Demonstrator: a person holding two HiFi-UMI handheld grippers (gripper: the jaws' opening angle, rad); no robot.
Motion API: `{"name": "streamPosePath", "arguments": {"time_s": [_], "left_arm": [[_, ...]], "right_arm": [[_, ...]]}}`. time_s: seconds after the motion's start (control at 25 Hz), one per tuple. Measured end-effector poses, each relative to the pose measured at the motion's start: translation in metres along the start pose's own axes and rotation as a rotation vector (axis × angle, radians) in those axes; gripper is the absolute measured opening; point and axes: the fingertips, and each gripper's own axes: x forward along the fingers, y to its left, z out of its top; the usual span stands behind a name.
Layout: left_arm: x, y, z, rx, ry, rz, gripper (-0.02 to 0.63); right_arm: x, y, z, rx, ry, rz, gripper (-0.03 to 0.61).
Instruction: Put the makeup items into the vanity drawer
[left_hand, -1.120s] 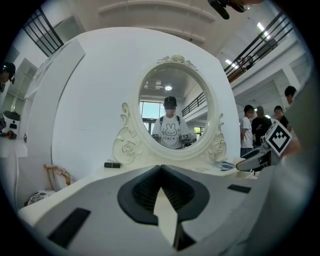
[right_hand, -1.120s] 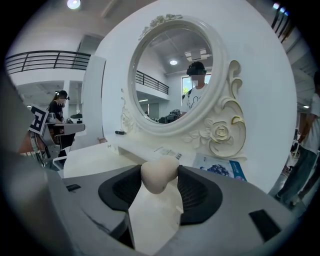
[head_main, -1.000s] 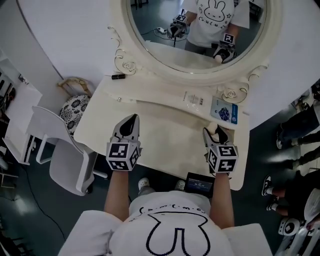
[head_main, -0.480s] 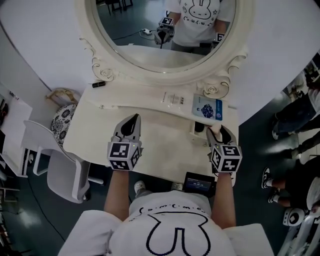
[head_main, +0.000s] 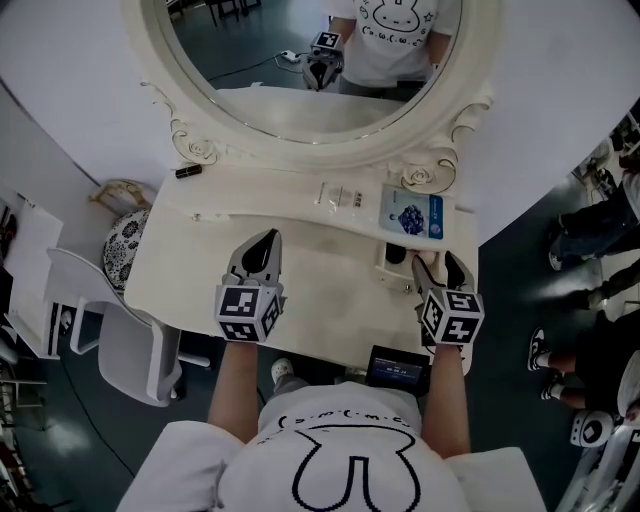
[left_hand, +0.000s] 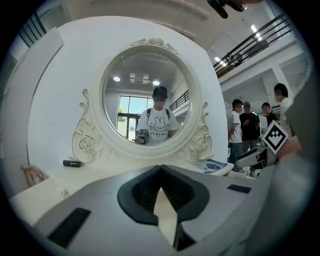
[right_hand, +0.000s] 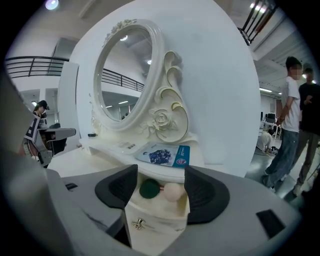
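At the lower right of the head view, the right gripper (head_main: 436, 266) had its jaws apart, just opened wider. The pulled-out drawer (right_hand: 157, 224) stood between them, holding a green ball (right_hand: 149, 189) and a pink ball (right_hand: 173, 191). The left gripper (head_main: 262, 240) hovered over the worktop (head_main: 330, 300), jaws together, empty. A blue packet (head_main: 410, 215) lay above the drawer, a dark tube (head_main: 187, 171) at upper left.

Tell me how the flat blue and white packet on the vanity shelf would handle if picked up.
The packet looks thin and flat, so probably light and floppy when lifted by one edge. Its printed face may be slippery. Lying flat on the shelf, it offers little to pinch.
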Motion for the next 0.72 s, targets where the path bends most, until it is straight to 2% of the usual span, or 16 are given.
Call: {"name": "streamPosePath", "arguments": {"time_s": [0.28, 0.44, 0.48, 0.52, 0.72], "left_arm": [[0.000, -0.002, -0.001, -0.003, -0.002, 0.009, 0.026], [0.000, -0.005, -0.004, -0.017, -0.004, 0.025, 0.026], [0.000, -0.005, -0.005, -0.023, -0.005, 0.033, 0.026], [-0.001, -0.006, -0.007, -0.029, -0.005, 0.040, 0.026], [-0.004, -0.019, -0.014, -0.053, -0.007, 0.060, 0.027]], "right_arm": [[-0.002, -0.002, 0.005, 0.007, -0.030, 0.011, 0.267], [-0.007, 0.002, 0.012, 0.004, -0.068, 0.056, 0.261], [-0.009, 0.005, 0.016, 0.000, -0.089, 0.074, 0.147], [-0.013, 0.008, 0.020, -0.009, -0.113, 0.094, -0.004], [-0.021, 0.015, 0.030, -0.047, -0.142, 0.181, -0.006]]}}
